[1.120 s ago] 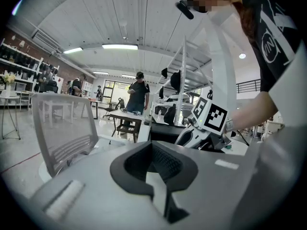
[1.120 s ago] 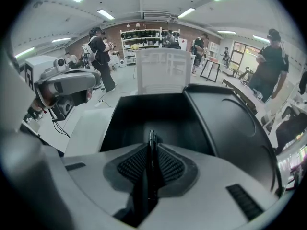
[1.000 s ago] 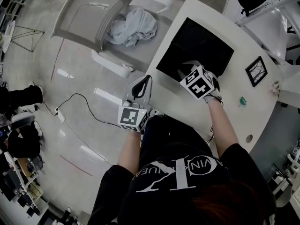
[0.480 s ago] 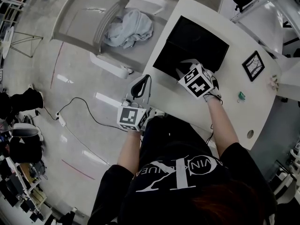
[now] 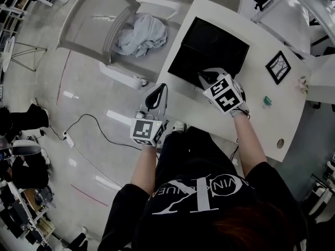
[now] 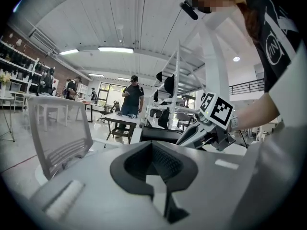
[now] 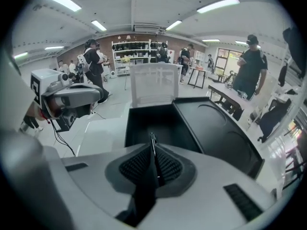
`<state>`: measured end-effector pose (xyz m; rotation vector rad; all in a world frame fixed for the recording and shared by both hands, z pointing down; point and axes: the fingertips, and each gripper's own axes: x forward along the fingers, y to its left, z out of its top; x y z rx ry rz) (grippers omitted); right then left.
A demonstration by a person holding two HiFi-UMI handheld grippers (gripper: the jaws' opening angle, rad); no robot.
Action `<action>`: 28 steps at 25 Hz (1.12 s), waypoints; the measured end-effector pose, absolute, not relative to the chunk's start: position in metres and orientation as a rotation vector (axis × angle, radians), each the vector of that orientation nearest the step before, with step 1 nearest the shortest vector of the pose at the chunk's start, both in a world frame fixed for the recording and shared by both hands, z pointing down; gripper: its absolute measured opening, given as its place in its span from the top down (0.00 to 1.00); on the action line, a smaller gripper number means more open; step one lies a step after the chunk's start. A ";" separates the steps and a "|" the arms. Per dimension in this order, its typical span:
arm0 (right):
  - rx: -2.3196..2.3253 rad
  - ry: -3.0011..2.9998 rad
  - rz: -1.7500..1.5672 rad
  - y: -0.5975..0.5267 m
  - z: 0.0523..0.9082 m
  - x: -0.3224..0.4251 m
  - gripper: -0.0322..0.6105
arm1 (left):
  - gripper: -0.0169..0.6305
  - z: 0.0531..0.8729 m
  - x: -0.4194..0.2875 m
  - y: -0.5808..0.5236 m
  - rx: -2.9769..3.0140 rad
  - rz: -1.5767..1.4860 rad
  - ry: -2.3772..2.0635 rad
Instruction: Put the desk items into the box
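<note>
Right gripper view: jaws clamp thin dark item (image 7: 153,147), unseen from head | left gripper (image 6: 154,150) jaws apart

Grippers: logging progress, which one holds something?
The right gripper, jaws closed on a thin black pen-like stick above the open black box; the left gripper stands open, empty.

Left gripper (image 5: 155,95) held low and forward on the bare left forearm (image 5: 143,166), jaws apart, nothing between them. Right gripper (image 5: 208,78) reached further ahead on the extended right forearm (image 5: 250,140), jaws pressed onto a thin dark item (image 7: 152,145) that stands edge-on between the pads.
</note>
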<state>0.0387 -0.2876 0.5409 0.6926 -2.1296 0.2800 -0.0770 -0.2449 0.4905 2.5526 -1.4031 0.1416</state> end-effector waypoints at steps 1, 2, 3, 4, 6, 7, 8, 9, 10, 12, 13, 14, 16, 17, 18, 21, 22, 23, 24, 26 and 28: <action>0.709 -2.134 0.288 -0.285 0.539 0.041 0.89 | 0.96 0.489 -0.075 -0.244 2.558 0.140 -1.398; 0.724 -2.137 0.289 -0.283 0.537 0.044 0.89 | 0.96 0.488 -0.074 -0.243 2.560 0.139 -1.392; 0.739 -2.141 0.286 -0.281 0.535 0.046 0.89 | 0.96 0.486 -0.072 -0.242 2.563 0.138 -1.386; 0.756 -2.145 0.284 -0.280 0.533 0.049 0.90 | 0.96 0.485 -0.070 -0.241 2.569 0.139 -1.380; 0.800 -2.152 0.287 -0.276 0.528 0.055 0.90 | 0.96 0.485 -0.068 -0.238 2.585 0.145 -1.367; 0.826 -2.156 0.293 -0.273 0.525 0.059 0.90 | 0.96 0.484 -0.067 -0.237 2.588 0.144 -1.364; 0.853 -2.161 0.299 -0.271 0.521 0.062 0.90 | 0.96 0.483 -0.065 -0.236 2.587 0.140 -1.362; 0.879 -2.167 0.301 -0.270 0.517 0.065 0.90 | 0.96 0.482 -0.065 -0.236 2.584 0.135 -1.363; 0.906 -2.174 0.300 -0.268 0.514 0.068 0.90 | 0.96 0.481 -0.064 -0.235 2.581 0.129 -1.364; 0.960 -2.188 0.292 -0.266 0.506 0.076 0.90 | 0.96 0.478 -0.063 -0.233 2.588 0.126 -1.362; 0.988 -2.194 0.285 -0.265 0.502 0.081 0.90 | 0.96 0.477 -0.062 -0.232 2.596 0.126 -1.360; 1.014 -2.198 0.277 -0.264 0.497 0.085 0.91 | 0.96 0.476 -0.061 -0.232 2.604 0.124 -1.359; 1.059 -2.210 0.256 -0.261 0.488 0.092 0.91 | 0.96 0.472 -0.059 -0.232 2.615 0.119 -1.357; 1.082 -2.220 0.245 -0.259 0.484 0.095 0.91 | 0.96 0.470 -0.058 -0.232 2.616 0.114 -1.357; 1.105 -2.231 0.234 -0.258 0.479 0.098 0.91 | 0.96 0.467 -0.057 -0.232 2.614 0.108 -1.358; 1.175 -2.255 0.212 -0.252 0.468 0.107 0.91 | 0.96 0.460 -0.055 -0.231 2.620 0.093 -1.359; 1.195 -2.257 0.204 -0.249 0.465 0.110 0.91 | 0.96 0.457 -0.054 -0.230 2.624 0.089 -1.359; 1.214 -2.260 0.196 -0.247 0.462 0.113 0.91 | 0.96 0.455 -0.054 -0.229 2.629 0.085 -1.361; 1.232 -2.264 0.188 -0.245 0.459 0.116 0.91 | 0.96 0.452 -0.053 -0.229 2.634 0.080 -1.363; 1.269 -2.279 0.175 -0.242 0.451 0.122 0.91 | 0.96 0.447 -0.053 -0.229 2.641 0.072 -1.370; 1.311 -2.293 0.166 -0.240 0.443 0.127 0.91 | 0.96 0.442 -0.054 -0.230 2.646 0.063 -1.381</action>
